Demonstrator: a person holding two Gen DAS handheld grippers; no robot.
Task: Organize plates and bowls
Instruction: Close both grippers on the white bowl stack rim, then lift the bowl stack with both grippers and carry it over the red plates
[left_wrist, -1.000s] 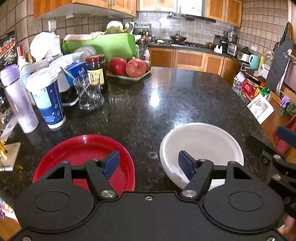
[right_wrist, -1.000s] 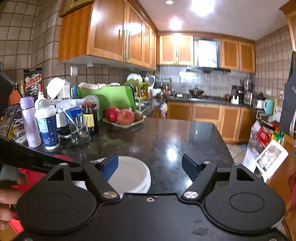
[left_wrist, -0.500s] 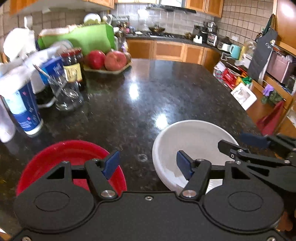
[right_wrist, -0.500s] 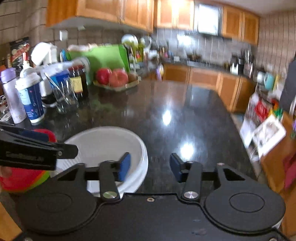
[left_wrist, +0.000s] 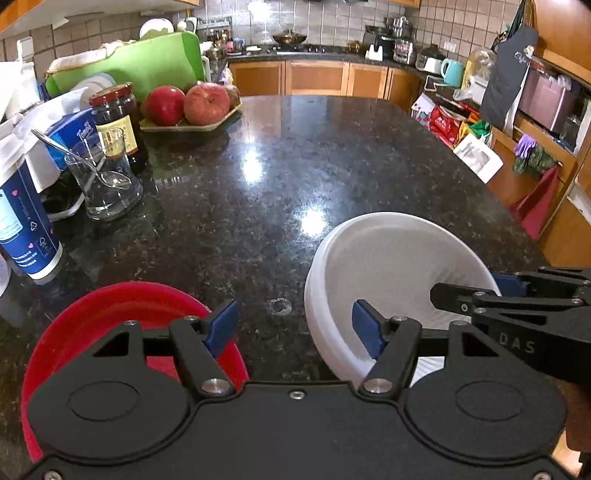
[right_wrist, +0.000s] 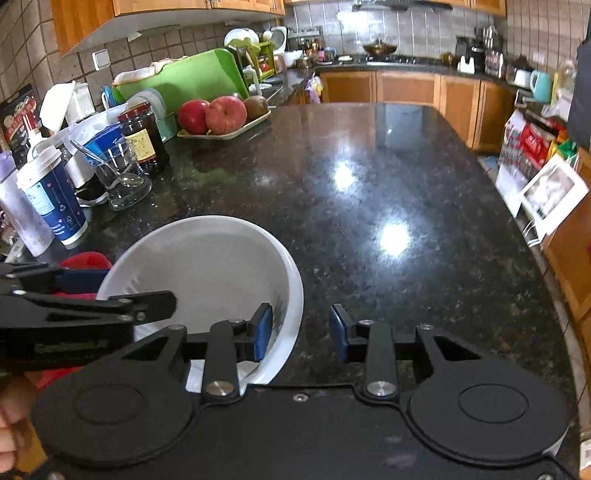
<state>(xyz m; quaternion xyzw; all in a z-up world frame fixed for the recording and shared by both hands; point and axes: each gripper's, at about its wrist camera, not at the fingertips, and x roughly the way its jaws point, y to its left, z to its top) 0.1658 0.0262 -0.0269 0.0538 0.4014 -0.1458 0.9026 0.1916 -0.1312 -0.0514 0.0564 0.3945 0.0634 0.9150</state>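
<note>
On the black granite counter, a white bowl (left_wrist: 391, 258) sits to the right of a red plate (left_wrist: 110, 306). My left gripper (left_wrist: 291, 328) is open. One of its pads hangs over the red plate's right edge, the other over the white bowl's left rim, with bare counter between them. My right gripper (right_wrist: 301, 332) straddles the right rim of the white bowl (right_wrist: 207, 258): one pad is inside the bowl and the other outside. Its jaws are closing and the pads do not press on the rim. From the left wrist camera, the right gripper (left_wrist: 476, 290) reaches in over the bowl's right side.
At the counter's far left stand a blue paper cup (left_wrist: 22, 221), a glass with a spoon (left_wrist: 107, 184), a dark jar (left_wrist: 118, 122) and a tray of apples (left_wrist: 184, 107). A green cutting board (left_wrist: 140, 70) is behind them. The counter's right edge (right_wrist: 535, 258) drops off.
The right gripper swung down and left onto the white bowl's right rim while its jaws narrowed. The left gripper tipped down and crept closer to the two dishes.
</note>
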